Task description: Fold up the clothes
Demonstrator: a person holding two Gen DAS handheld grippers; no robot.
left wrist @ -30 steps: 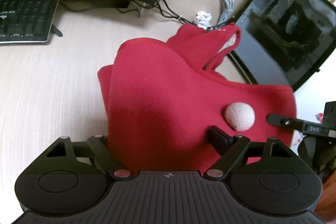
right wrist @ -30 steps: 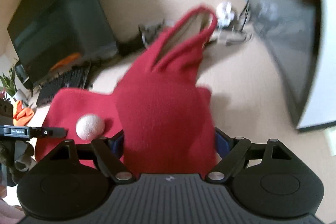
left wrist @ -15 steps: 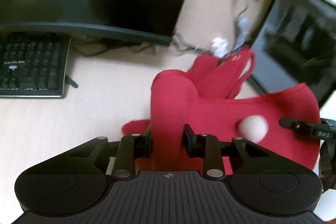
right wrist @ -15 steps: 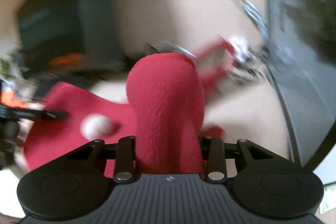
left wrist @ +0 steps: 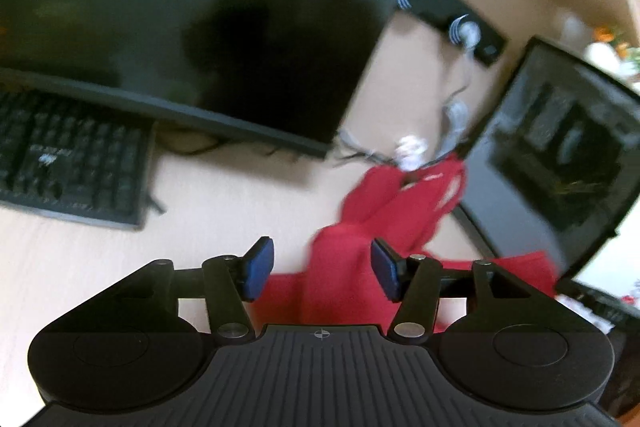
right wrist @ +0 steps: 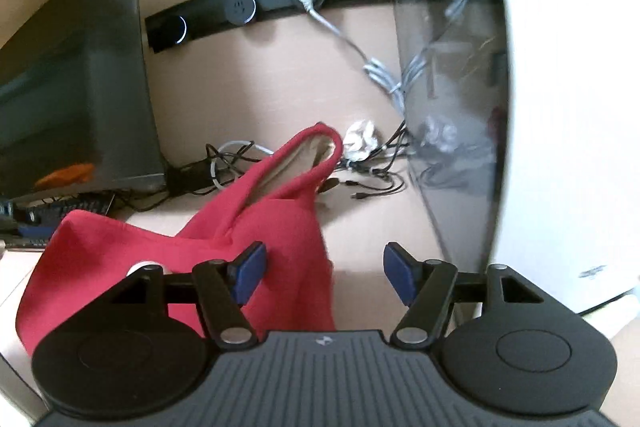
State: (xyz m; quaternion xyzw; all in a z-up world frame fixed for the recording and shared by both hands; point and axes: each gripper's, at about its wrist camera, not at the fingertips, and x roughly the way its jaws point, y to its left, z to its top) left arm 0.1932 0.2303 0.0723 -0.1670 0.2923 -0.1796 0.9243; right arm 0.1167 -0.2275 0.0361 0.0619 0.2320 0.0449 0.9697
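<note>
We have both grippers standing apart from the red fleece garment, their jaws having just been opening. The left gripper is about half open, with a raised fold of the fleece between its blue pads but nothing pressing on it. The right gripper is likewise about half open, and the fleece lies against its left pad only, unheld.

To do this step well, we judge we should let the cloth settle flat before regripping, then take 2 matching corners so the fold lands square.

The pale wood worktop is crowded: ahead of the left gripper stand a dark monitor and a keyboard; ahead of the right gripper lie tangled cables, below a power strip.
</note>
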